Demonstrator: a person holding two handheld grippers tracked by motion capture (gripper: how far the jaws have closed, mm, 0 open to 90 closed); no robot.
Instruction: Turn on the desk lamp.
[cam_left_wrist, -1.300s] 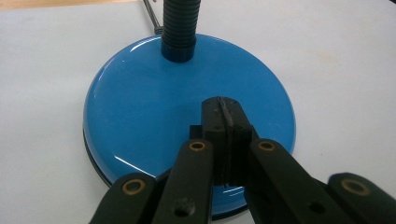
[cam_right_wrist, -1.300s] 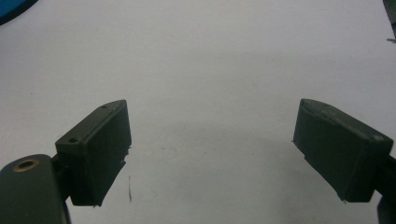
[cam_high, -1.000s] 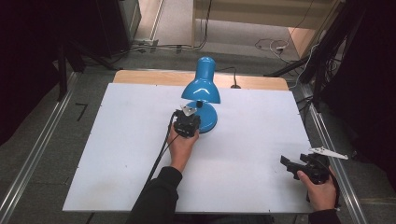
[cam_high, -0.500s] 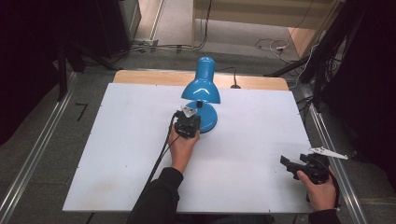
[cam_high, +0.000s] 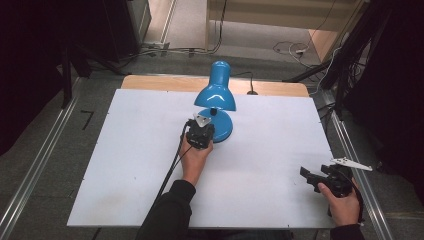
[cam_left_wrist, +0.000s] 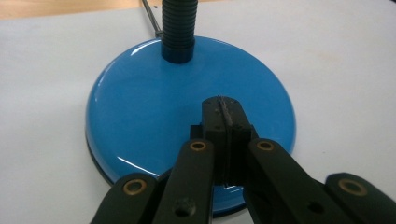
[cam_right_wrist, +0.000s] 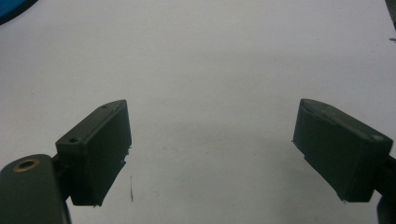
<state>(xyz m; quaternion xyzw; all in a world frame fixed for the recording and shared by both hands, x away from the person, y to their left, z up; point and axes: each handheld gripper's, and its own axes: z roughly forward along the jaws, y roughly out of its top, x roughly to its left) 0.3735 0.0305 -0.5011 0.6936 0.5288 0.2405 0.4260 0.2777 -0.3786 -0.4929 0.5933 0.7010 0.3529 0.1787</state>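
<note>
A blue desk lamp stands at the back middle of the white table (cam_high: 125, 150), its shade (cam_high: 216, 95) above its round base (cam_high: 223, 126). My left gripper (cam_high: 204, 127) is at the base's near-left edge. In the left gripper view its jaws are shut together, their tips (cam_left_wrist: 224, 109) over the glossy blue base (cam_left_wrist: 154, 107), below the black ribbed neck (cam_left_wrist: 178, 28). Nothing shows between the pads; contact with the base cannot be told. My right gripper (cam_high: 309, 177) rests near the table's front right corner. In the right gripper view its jaws (cam_right_wrist: 210, 126) stand wide open over bare white surface.
The lamp's cord (cam_high: 248, 85) runs off the wooden back edge (cam_high: 160, 82). Metal rails (cam_high: 35, 170) flank the table on both sides. A black cable (cam_high: 172, 165) trails from the left gripper along the forearm.
</note>
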